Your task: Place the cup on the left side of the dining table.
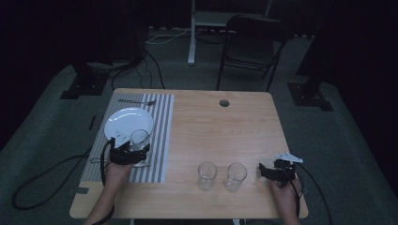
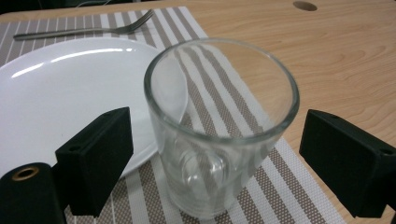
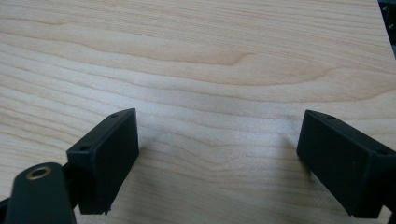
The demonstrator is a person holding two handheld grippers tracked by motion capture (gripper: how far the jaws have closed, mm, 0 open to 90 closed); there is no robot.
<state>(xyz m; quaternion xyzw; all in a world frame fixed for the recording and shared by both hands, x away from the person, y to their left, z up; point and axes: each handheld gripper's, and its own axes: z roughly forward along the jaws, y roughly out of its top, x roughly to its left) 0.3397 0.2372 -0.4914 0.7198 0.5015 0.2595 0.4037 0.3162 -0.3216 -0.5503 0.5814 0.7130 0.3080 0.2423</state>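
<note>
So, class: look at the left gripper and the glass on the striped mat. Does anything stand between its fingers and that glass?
Nothing visible does. The left gripper is open, and the glass stands upright between its fingers, with clear gaps on both sides. The white plate lies beside the glass, not between.

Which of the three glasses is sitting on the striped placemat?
The glass between the left gripper's open jaws, right beside the white plate. The other two glasses stand on bare wood near the table's front edge.

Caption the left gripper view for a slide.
Open left gripper straddling an empty glass on a striped placemat, white plate and fork behind.
</note>
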